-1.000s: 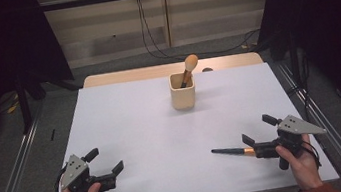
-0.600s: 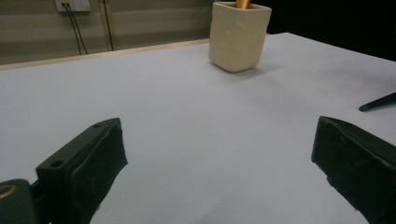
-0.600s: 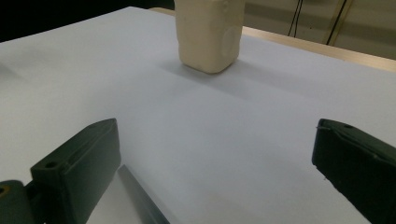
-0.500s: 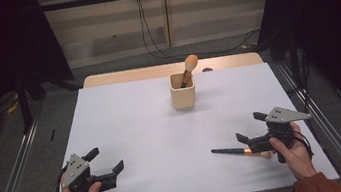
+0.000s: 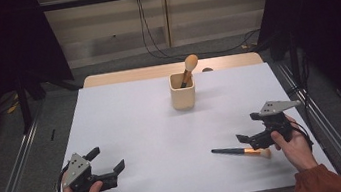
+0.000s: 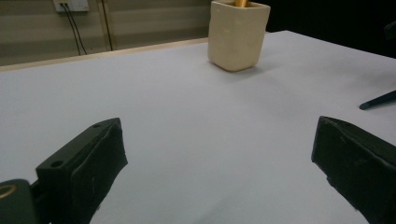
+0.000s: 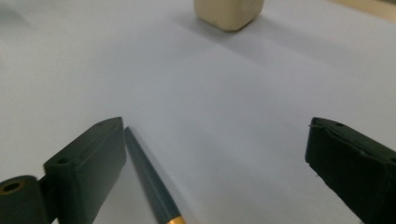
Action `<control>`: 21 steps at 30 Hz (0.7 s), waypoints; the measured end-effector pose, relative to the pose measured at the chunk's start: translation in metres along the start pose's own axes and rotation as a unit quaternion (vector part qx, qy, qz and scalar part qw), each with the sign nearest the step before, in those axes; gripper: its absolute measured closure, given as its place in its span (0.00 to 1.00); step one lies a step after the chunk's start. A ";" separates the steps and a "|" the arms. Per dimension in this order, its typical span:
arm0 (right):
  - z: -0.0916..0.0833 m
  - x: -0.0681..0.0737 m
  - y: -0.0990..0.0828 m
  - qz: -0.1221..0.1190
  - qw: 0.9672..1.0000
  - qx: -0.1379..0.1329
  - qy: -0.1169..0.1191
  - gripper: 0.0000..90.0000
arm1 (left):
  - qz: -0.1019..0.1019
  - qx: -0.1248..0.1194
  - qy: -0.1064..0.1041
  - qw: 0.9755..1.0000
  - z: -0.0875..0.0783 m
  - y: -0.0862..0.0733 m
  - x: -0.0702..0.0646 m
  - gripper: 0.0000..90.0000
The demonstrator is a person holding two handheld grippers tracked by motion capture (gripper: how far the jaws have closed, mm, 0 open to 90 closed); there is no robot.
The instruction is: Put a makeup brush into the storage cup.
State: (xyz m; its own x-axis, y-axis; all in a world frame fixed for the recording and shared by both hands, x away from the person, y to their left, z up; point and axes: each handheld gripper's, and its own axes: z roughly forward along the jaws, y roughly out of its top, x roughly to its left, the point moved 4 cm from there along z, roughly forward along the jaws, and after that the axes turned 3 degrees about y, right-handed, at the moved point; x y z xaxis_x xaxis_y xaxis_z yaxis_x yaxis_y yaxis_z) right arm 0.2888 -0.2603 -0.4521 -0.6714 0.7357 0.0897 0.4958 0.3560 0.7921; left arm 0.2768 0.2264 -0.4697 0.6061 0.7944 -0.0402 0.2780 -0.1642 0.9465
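A dark-handled makeup brush [image 5: 239, 151] with a gold ferrule lies flat on the white table [image 5: 137, 126] at the front right. My right gripper [image 5: 247, 127] hovers just over its bristle end, open. Its jaws have just been closing a little. In the right gripper view the brush handle [image 7: 149, 186] lies just inside the left jaw, untouched by my right gripper [image 7: 215, 126]. A cream cup [image 5: 183, 91] at the back centre holds a second brush [image 5: 190, 63]. My left gripper [image 5: 106, 159] rests open at the front left, nothing between its jaws.
In the left gripper view the cup [image 6: 238, 35] stands far ahead and the lying brush's handle tip [image 6: 378, 100] pokes in at the right. Metal rails [image 5: 323, 120] run along both table sides. Cables hang at the back wall.
My right gripper has shifted left and away from the person, rising slightly over the lying brush. The brush and the left gripper have stayed put.
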 end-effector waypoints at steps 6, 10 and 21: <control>0.002 -0.001 -0.002 -0.009 0.997 0.063 0.035 0.05 | -0.001 0.001 -0.004 1.000 0.001 0.000 -0.002 0.03; 0.004 -0.001 -0.005 -0.023 0.992 0.110 0.049 0.04 | 0.000 0.002 -0.003 1.000 0.001 0.000 -0.001 0.03; 0.006 0.001 -0.010 -0.060 0.973 0.202 0.094 0.04 | 0.002 0.001 0.000 1.000 0.001 0.000 -0.001 0.03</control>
State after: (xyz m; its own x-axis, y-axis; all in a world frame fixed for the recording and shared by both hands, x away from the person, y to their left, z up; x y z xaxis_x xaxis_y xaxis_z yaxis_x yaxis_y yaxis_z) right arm 0.2866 -0.2600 -0.4634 -0.8078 0.5698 0.1509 0.5585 0.6580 0.5051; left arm 0.2772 0.2254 -0.4700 0.6075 0.7934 -0.0374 0.2770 -0.1675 0.9462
